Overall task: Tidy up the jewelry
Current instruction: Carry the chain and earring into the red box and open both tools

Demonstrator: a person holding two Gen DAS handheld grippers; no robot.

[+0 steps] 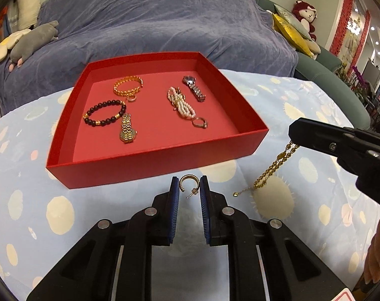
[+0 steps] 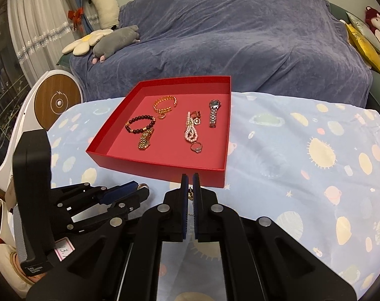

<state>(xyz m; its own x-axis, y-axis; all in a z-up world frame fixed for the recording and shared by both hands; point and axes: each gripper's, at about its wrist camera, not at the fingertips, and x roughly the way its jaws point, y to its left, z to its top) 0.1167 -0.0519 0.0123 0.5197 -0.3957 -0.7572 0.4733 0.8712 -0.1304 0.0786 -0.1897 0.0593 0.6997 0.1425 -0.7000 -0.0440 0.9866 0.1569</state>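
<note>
So my left hand-held gripper (image 1: 189,184) has its 2 pads pinched in on a small gold hoop earring (image 1: 187,183), just off the near wall of the red tray (image 1: 150,161). The right hand-held gripper (image 2: 190,179) is clamped tight on a gold chain bracelet (image 1: 270,173), which dangles with its tail end on the spotted blue cloth (image 1: 302,105) of the bench, near the tray's near right corner. Inside the tray: a dark bead bracelet (image 1: 103,113), a gold watch (image 1: 126,131), a pearl strand (image 1: 181,104), a ring (image 1: 200,123) and a silver watch (image 1: 194,87).
</note>
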